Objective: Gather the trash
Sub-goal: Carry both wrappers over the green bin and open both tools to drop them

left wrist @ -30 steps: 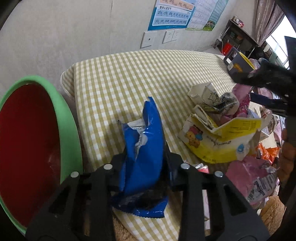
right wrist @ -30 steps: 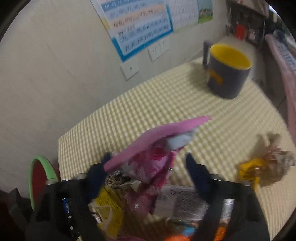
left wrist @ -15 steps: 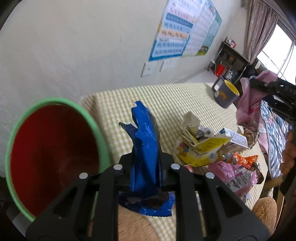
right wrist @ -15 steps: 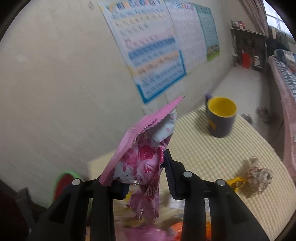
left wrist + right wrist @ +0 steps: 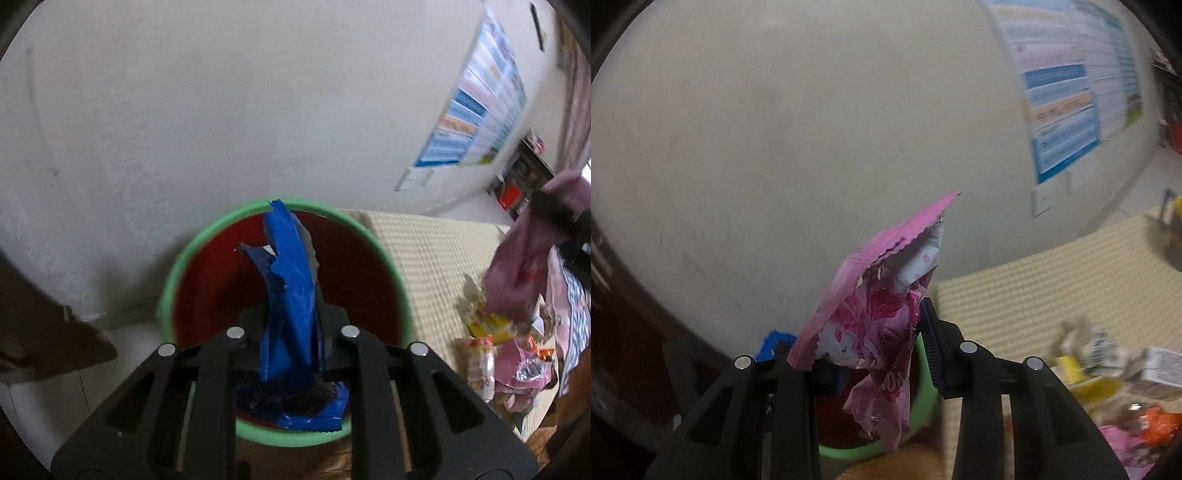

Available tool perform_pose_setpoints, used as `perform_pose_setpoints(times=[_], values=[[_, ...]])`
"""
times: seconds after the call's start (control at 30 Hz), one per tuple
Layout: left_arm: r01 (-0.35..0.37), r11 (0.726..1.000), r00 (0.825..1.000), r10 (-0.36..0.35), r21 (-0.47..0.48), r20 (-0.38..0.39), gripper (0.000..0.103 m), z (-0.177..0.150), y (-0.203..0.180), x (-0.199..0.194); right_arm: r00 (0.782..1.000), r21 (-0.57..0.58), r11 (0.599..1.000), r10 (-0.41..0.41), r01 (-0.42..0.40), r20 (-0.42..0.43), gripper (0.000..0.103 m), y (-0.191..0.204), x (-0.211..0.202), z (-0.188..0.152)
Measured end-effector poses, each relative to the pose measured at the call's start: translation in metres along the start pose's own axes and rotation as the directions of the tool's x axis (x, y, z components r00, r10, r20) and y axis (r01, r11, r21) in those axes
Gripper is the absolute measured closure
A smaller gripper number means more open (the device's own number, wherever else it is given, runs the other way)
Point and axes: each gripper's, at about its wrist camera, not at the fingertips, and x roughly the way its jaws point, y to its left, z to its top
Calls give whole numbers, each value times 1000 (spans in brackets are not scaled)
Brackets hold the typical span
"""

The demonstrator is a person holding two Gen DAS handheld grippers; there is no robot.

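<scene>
My left gripper [image 5: 290,325] is shut on a crumpled blue wrapper [image 5: 291,295] and holds it over the mouth of a red bin with a green rim [image 5: 207,240]. My right gripper [image 5: 882,339] is shut on a pink wrapper [image 5: 875,314] and holds it just above the same bin [image 5: 923,410], whose rim shows below the wrapper. The pink wrapper [image 5: 517,266] and right gripper also show at the right edge of the left wrist view. The blue wrapper's tip [image 5: 774,343] peeks out left of the pink one.
A table with a yellow checked cloth [image 5: 436,251] stands right of the bin, against a white wall with posters [image 5: 1067,103]. Several wrappers and cartons lie in a pile on it [image 5: 513,365] [image 5: 1108,369]. A yellow-lined mug [image 5: 1171,225] stands at the far end.
Both grippers swung left from the table to the bin. The blue wrapper moved from beside the bin to over its mouth. The pink wrapper was lifted off the pile and carried to the bin.
</scene>
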Motion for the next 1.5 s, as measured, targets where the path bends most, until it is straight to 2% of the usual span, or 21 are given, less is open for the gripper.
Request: perform_pose_setpoints(times=[0.1, 0.2, 0.33, 0.47, 0.53, 0.6, 0.63, 0.67, 0.77, 0.87, 1.13, 1.5], values=[[-1, 1000, 1000, 1, -25, -5, 86, 0, 9, 4, 999, -64, 998, -24, 21, -43, 68, 22, 21, -5], [11, 999, 1000, -12, -41, -25, 86, -2, 17, 12, 997, -81, 996, -37, 31, -66, 68, 32, 34, -7], [29, 998, 998, -32, -51, -52, 86, -4, 22, 22, 992, -137, 987, -98, 88, -73, 68, 40, 44, -9], [32, 998, 997, -36, -57, -69, 86, -5, 22, 29, 989, -139, 985, -113, 100, -91, 68, 37, 52, -13], [33, 997, 997, -38, -63, -70, 84, -5, 23, 30, 989, -132, 986, -111, 98, -98, 62, 34, 56, -13], [36, 997, 997, -41, -70, -66, 75, -5, 25, 30, 990, -128, 988, -100, 87, -98, 43, 35, 57, -12], [32, 997, 997, -37, -75, -62, 58, -4, 26, 30, 991, -128, 988, -95, 83, -96, 40, 35, 56, -12], [30, 996, 998, -34, -79, -52, 47, -4, 27, 29, 992, -126, 989, -92, 80, -91, 37, 36, 54, -11], [16, 997, 999, -19, -77, -42, 40, -2, 26, 25, 994, -119, 990, -84, 76, -69, 31, 36, 48, -7], [0, 998, 1000, -2, -71, -30, 36, -2, 25, 21, 996, -103, 992, -77, 73, -39, 30, 36, 37, -3], [-16, 1000, 1000, 16, -27, 21, 33, 2, 8, -1, 997, -54, 996, -72, 74, 23, 29, 20, -2, -5], [-29, 998, 998, 26, 55, 61, 33, 6, -27, -27, 995, -24, 994, -104, 104, 10, 28, -5, -27, -25]])
